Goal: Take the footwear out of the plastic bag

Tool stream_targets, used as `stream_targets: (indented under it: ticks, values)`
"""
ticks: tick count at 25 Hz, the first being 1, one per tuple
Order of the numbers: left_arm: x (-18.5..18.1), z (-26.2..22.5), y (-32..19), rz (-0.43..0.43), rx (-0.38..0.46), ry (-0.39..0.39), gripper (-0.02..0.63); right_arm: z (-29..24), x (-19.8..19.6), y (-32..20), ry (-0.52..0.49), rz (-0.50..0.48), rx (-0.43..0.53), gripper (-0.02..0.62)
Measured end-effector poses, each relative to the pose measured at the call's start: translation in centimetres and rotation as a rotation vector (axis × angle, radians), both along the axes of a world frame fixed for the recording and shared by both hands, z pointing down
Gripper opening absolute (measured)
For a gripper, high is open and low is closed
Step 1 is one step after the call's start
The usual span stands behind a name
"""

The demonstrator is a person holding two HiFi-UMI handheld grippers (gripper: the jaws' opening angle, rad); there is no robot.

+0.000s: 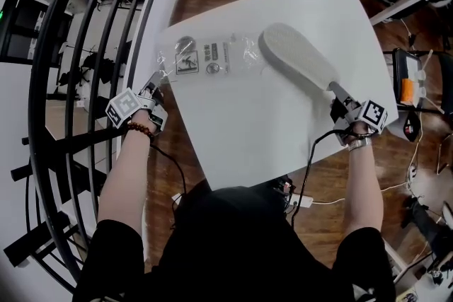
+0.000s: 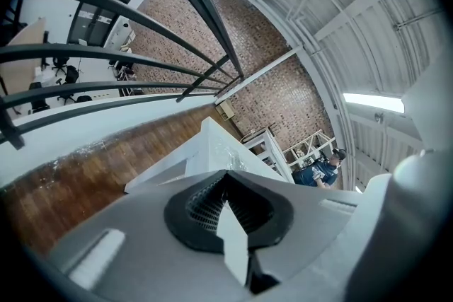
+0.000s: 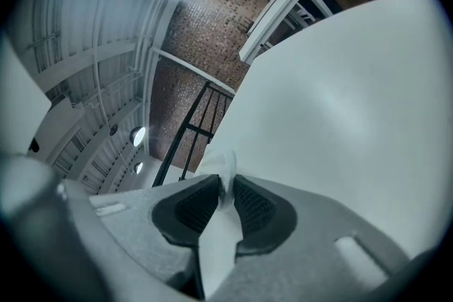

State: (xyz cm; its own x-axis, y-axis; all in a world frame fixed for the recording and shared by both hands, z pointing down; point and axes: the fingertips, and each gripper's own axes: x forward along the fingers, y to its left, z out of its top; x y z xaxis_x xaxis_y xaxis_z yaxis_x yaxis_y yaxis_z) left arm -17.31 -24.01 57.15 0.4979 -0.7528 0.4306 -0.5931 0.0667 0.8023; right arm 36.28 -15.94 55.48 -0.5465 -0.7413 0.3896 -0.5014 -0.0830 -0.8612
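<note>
You are clamping your right gripper (image 1: 338,97) on the heel end of the pale grey, flat-soled fabric slipper (image 1: 297,56); its pads are pressing on a thin edge of that slipper, which is showing between them in the right gripper view. From those jaws the slipper is stretching away ahead, sole up, and slanting across toward your left gripper (image 1: 153,87). That slant is the long axis the coming pull turns on.

Beyond the slipper's far toe, the clear, crinkled plastic bag with printed labels (image 1: 202,56) is lying flat on the white table (image 1: 269,145), reaching on to just beside your left gripper's tips. The toe is meeting the bag's near end; I cannot tell whether it is lying inside the mouth or just clear of it.

Your left gripper's jaws are closed together at the table's corner. Neither view is showing whether a corner of film is caught between them.

So the right gripper is the one working the slipper, and I am judging that a draw straight back along that axis, away from the bag, is what frees the toe.
</note>
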Motion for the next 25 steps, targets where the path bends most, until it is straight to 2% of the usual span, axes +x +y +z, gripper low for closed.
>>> stream_targets:
  ticks: [9, 15, 20, 25]
  values:
    - [0.2, -0.1, 0.2, 0.006, -0.004, 0.001, 0.015, 1.0, 0.6, 1.1, 0.008, 0.117, -0.005, 0.061]
    - [0.3, -0.6, -0.2, 0.042, -0.01, -0.002, 0.023, 1.4, 0.9, 1.3, 0.026, 0.148, -0.037, 0.068]
    - [0.7, 0.1, 0.2, 0.095, -0.025, -0.012, 0.186, 2.3, 0.4, 1.6, 0.095, 0.155, -0.071, 0.086]
    - [0.6, 0.6, 0.9, 0.131, -0.033, -0.073, 0.253, 3.1, 0.0, 2.3, 0.18, 0.126, -0.114, 0.144]
